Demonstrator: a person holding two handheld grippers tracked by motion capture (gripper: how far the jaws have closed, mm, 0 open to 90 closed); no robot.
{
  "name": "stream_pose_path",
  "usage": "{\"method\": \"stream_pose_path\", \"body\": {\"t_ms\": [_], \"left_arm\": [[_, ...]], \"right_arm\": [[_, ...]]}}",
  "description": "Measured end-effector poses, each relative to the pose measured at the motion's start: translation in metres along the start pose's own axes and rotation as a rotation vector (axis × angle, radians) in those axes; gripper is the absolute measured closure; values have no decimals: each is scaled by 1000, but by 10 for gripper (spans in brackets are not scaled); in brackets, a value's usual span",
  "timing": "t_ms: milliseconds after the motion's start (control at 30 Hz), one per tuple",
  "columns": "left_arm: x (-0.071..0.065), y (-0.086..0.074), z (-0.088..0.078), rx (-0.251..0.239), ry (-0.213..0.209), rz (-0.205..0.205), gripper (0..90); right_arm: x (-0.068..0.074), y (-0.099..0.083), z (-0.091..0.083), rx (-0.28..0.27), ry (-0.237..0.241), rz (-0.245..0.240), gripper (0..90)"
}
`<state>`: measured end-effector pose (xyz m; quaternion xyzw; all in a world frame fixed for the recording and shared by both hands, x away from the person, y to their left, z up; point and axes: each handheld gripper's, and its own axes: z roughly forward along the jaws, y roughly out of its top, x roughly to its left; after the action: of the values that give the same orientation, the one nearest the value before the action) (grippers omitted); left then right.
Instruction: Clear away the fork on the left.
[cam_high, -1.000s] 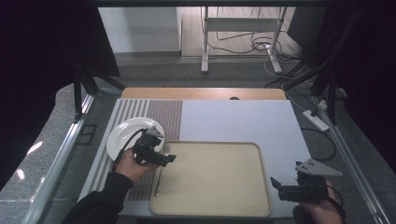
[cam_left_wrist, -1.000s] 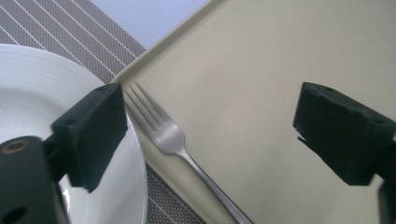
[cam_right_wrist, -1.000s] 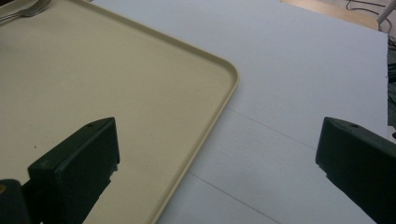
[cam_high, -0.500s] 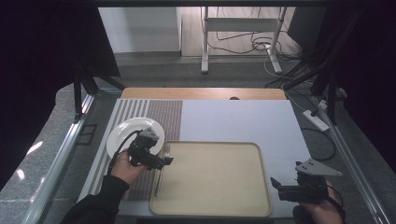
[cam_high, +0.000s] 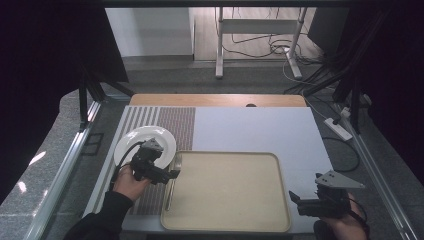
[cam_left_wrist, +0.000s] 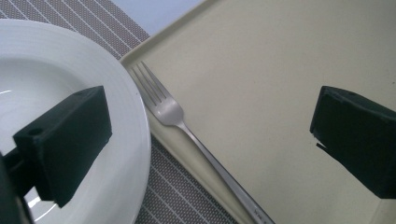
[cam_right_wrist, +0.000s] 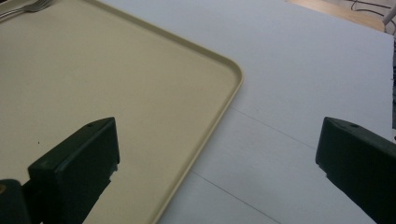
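Note:
A metal fork (cam_high: 171, 186) lies along the left rim of the beige tray (cam_high: 227, 192), its tines toward the white plate (cam_high: 142, 140). My left gripper (cam_high: 174, 173) hovers just above the fork's head. In the left gripper view the fork (cam_left_wrist: 187, 131) lies between the wide jaws of the left gripper (cam_left_wrist: 212, 100), untouched, with the plate (cam_left_wrist: 56, 60) under the left jaw and the tray (cam_left_wrist: 271, 84) under the right. These jaws have just been opening. My right gripper (cam_high: 295, 197) stands open at the tray's near right corner (cam_right_wrist: 140, 70), with nothing in the right gripper (cam_right_wrist: 219, 140).
A brown striped placemat (cam_high: 172, 122) lies under the plate and the tray's left edge. White table surface (cam_high: 260, 127) stretches behind and to the right of the tray. Metal frame rails run along both table sides.
My left gripper has drawn back slightly to the left, off the tray's edge. The fork stays where it lay. The right gripper has not moved.

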<state>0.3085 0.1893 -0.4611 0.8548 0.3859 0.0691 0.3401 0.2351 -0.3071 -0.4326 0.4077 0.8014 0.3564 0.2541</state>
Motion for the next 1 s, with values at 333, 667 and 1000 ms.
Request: {"method": "stream_pose_path", "body": {"t_ms": [333,667,1000], "left_arm": [[2,-13,-10,-65,-22,-35,0],[2,-30,-22,-90,0,-70,0],[2,-51,-38,-112,23,-112,0]], "right_arm": [[2,0,1,15,2,-21,2],[2,0,1,15,2,-19,3],[2,1,1,16,2,-21,3]]}}
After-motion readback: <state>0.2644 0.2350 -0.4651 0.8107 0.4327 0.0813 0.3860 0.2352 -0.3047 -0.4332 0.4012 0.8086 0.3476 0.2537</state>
